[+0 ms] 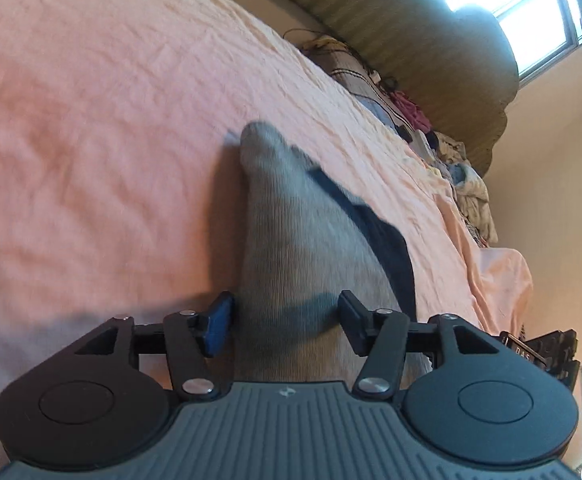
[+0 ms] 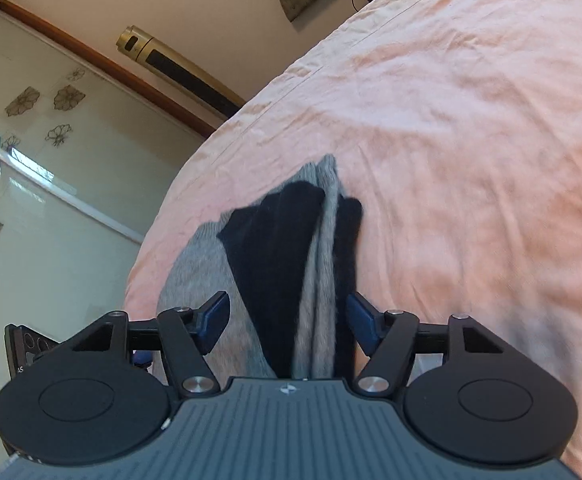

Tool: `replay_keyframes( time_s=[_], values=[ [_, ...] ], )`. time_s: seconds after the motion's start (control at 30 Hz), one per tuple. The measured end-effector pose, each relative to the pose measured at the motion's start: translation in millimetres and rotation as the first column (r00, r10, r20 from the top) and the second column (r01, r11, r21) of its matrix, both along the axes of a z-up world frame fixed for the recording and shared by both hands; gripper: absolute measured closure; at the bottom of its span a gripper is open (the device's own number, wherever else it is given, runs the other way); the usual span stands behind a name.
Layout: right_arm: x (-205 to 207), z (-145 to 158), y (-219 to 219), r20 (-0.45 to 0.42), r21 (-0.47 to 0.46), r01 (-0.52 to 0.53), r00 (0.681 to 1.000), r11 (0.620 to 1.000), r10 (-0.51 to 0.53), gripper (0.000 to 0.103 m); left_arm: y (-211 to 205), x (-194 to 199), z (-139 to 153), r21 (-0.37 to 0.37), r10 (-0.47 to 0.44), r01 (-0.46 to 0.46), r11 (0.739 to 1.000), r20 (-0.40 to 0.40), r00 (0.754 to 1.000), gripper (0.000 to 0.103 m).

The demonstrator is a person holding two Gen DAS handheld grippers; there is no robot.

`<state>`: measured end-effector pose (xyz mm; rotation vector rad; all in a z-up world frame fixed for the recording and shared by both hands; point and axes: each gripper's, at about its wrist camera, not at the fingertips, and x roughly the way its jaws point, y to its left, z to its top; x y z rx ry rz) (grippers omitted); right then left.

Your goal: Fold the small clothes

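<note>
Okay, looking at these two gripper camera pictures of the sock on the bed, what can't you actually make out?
- Left wrist view: the grey sock's near end, hidden under the left gripper.
- Right wrist view: how the grey and black sock layers join, hidden under the right gripper.
- Left wrist view: the clothes pile is too small to sort.
- Both: no hand visible.

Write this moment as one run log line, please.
left gripper: open, sock between jaws | right gripper: open, over sock | surface: pink sheet
</note>
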<state>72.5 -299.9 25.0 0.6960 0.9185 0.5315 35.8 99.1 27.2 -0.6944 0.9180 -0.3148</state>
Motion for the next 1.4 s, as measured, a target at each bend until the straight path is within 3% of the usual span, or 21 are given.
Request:
replay_keyframes(
  time_s=[0.07, 0.17, 0.2, 0.23, 0.27, 0.4, 0.47, 0.57, 0.67, 0.73, 0.77, 0.8, 0.87, 0.93, 1.03, 1.07, 1.1, 1.17, 1.23, 1.33, 1.4],
  values=[
    [-20.8, -2.6, -3.7, -0.015, 0.008, -0.027, 1.0, 1.0, 0.028, 0.036, -7.2, -20.3, -10.6, -0.041, -0.028, 0.027, 0.999, -0.024, 0.999, 0.046],
    [-42.3, -4.9, 6.0, -0.007, -0.015, -0.082, 0.997, 0.997, 0.082, 0.036, -19.9, -41.7, -14.9, -0.048, -0.043, 0.044, 0.998, 0.027, 0.999, 0.048],
    [-46.8, -4.6, 11.7, 0.014, -0.037, -0.096, 0.995, 0.995, 0.096, 0.042, -24.1, -43.5, -14.9, -0.034, -0.048, 0.049, 0.998, 0.037, 0.998, 0.065],
    [-48.9, -4.6, 16.8, 0.018, -0.056, -0.116, 0.993, 0.992, 0.117, 0.052, -27.5, -42.2, -16.7, -0.027, -0.052, 0.052, 0.998, 0.02, 0.998, 0.083],
    [-47.7, -6.7, 20.9, -0.003, -0.056, -0.146, 0.989, 0.988, 0.146, 0.083, -28.4, -38.7, -18.3, -0.036, -0.052, 0.052, 0.998, -0.006, 0.999, 0.088],
    [-62.5, 11.8, 18.8, 0.062, -0.096, -0.177, 0.981, 0.979, 0.184, 0.083, -17.1, -49.7, -0.2, -0.019, -0.058, 0.059, 0.998, 0.015, 0.998, 0.09],
    [-68.7, 12.0, 13.4, 0.064, -0.11, -0.174, 0.981, 0.979, 0.182, 0.083, -16.0, -57.0, 2.0, 0.036, -0.094, 0.093, 0.995, 0.024, 0.995, 0.089],
    [-70.0, -3.8, 13.2, 0.028, -0.117, -0.167, 0.985, 0.979, 0.171, 0.077, -20.0, -69.3, -5.5, 0.145, -0.109, 0.102, 0.984, 0.041, 0.993, 0.086],
    [-62.7, 12.8, 2.1, 0.037, -0.054, -0.095, 0.995, 0.994, 0.097, 0.046, -24.2, -82.3, 13.2, 0.219, -0.121, 0.093, 0.971, 0.115, 0.986, 0.076],
    [-52.5, 31.4, -5.6, 0.103, -0.023, -0.037, 0.994, 0.999, 0.039, 0.045, -27.8, -96.5, 21.8, 0.29, -0.103, 0.033, 0.956, 0.229, 0.968, 0.057],
    [-43.6, 38.0, -6.6, 0.111, -0.002, -0.024, 0.993, 1.0, 0.025, 0.045, -30.9, -101.8, 22.8, 0.322, -0.098, 0.002, 0.947, 0.281, 0.955, 0.032],
    [-31.5, 43.2, -4.9, 0.112, 0.014, -0.018, 0.994, 1.0, 0.017, 0.045, -35.2, -105.2, 21.9, 0.35, -0.098, -0.021, 0.937, 0.319, 0.943, 0.022],
    [-8.2, 48.3, 4.5, 0.108, 0.002, -0.031, 0.994, 1.0, 0.031, 0.045, -46.7, -106.5, 12.8, 0.405, -0.126, -0.028, 0.914, 0.348, 0.929, 0.022],
    [17.2, 43.5, 15.9, 0.061, -0.059, -0.013, 0.998, 0.998, 0.017, 0.045, -55.8, -102.0, -2.9, 0.453, -0.136, -0.013, 0.891, 0.294, 0.946, 0.022],
    [43.7, 30.7, 35.1, 0.003, -0.124, -0.027, 1.0, 0.992, 0.027, 0.045, -51.9, -102.1, -7.8, 0.445, -0.144, -0.004, 0.895, 0.298, 0.944, 0.021],
    [50.5, 23.9, 40.7, -0.03, -0.15, -0.032, 0.999, 0.988, 0.028, 0.045, -49.6, -100.9, -9.0, 0.434, -0.136, -0.007, 0.901, 0.298, 0.945, 0.021],
    [55.2, 18.7, 44.9, -0.045, -0.167, -0.037, 0.999, 0.985, 0.029, 0.056, -46.2, -102.1, -9.6, 0.418, -0.132, -0.006, 0.908, 0.3, 0.945, 0.02],
    [55.8, 21.3, 47.7, -0.001, -0.151, -0.045, 0.999, 0.988, 0.045, 0.089, -43.9, -100.8, -10.7, 0.406, -0.13, -0.005, 0.914, 0.304, 0.944, 0.019],
    [49.3, 30.7, 43.4, 0.097, -0.142, -0.027, 0.994, 0.99, 0.041, 0.09, -45.0, -101.9, -11.1, 0.407, -0.133, -0.003, 0.914, 0.306, 0.943, 0.018],
    [52.1, 3.1, 39.2, 0.044, -0.238, -0.023, 0.998, 0.971, 0.034, 0.097, -45.4, -100.8, -11.9, 0.405, -0.142, 0.006, 0.914, 0.307, 0.941, 0.014],
    [42.3, 2.2, 29.8, 0.042, -0.165, 0.001, 0.999, 0.986, 0.006, 0.094, -44.6, -100.9, -11.8, 0.4, -0.143, 0.009, 0.917, 0.307, 0.941, 0.013]
  ],
)
